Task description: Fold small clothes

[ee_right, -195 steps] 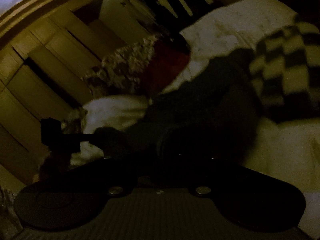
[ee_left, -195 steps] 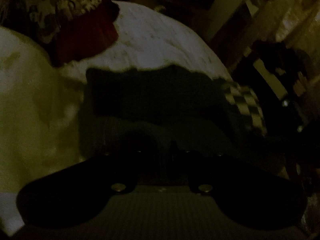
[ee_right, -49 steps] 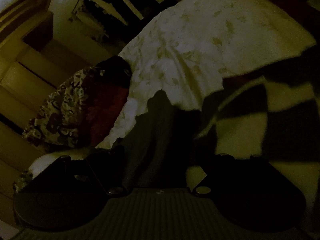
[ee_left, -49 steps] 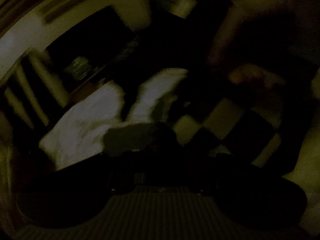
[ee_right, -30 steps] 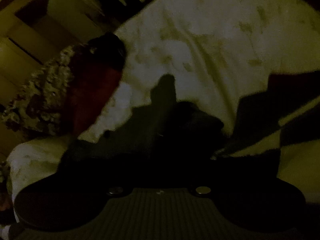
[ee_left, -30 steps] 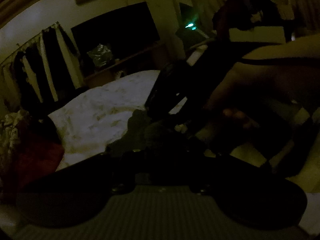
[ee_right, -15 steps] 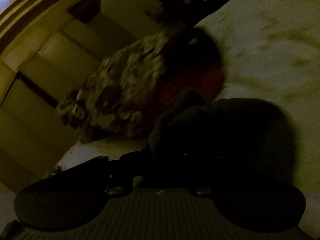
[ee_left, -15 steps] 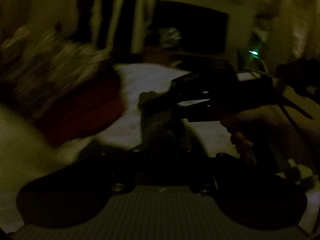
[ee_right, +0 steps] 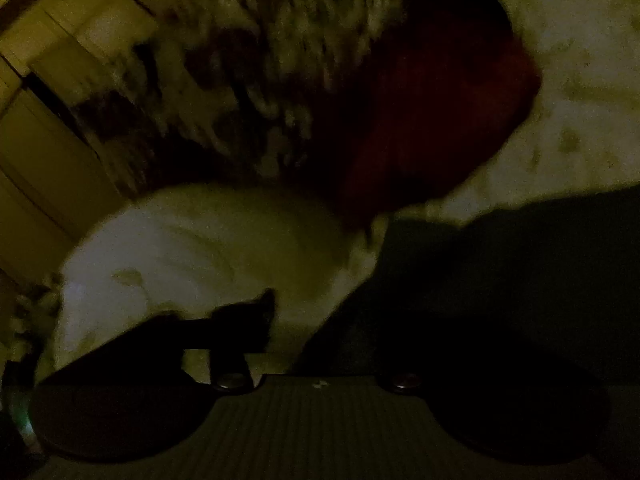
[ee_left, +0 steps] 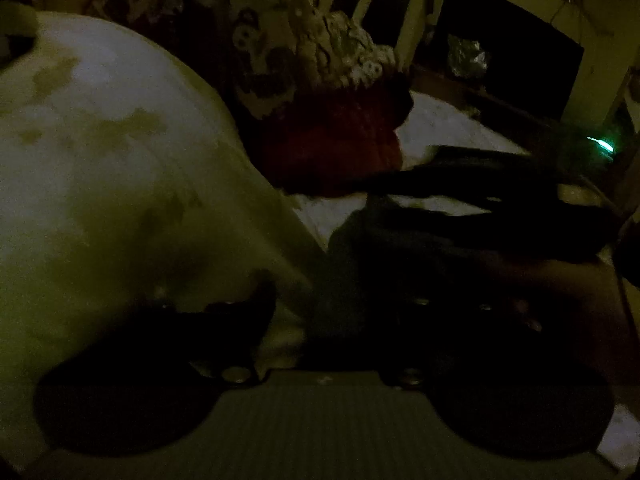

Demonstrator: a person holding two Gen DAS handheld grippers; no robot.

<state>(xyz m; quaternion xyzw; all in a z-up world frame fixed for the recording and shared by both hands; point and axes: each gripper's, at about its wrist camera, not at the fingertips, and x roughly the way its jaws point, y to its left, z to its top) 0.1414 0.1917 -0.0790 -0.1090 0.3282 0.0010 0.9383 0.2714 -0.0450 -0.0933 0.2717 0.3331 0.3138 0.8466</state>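
The room is very dim. A small dark garment [ee_left: 360, 264] lies on the pale bed sheet [ee_left: 100, 168]; it also shows in the right wrist view [ee_right: 500, 280]. My left gripper [ee_left: 340, 312] is open, its left finger [ee_left: 248, 316] on the sheet and its right one lost in the dark cloth. My right gripper [ee_right: 332, 324] is open too, its left finger [ee_right: 248, 320] over the sheet [ee_right: 192, 248], the garment's edge between the jaws. The right gripper's body and the hand holding it [ee_left: 500, 216] hover over the garment in the left wrist view.
A red and patterned pile of cloth [ee_left: 332, 112] lies just behind the garment, also in the right wrist view [ee_right: 420, 100]. A dark TV screen [ee_left: 508, 56] and shelf stand beyond the bed. Wooden wardrobe doors [ee_right: 48, 120] are at the left.
Both grippers have come down to the sheet with the dark garment and opened. The checkered blanket has left both views. The garment now lies low on the bed beside the red pile.
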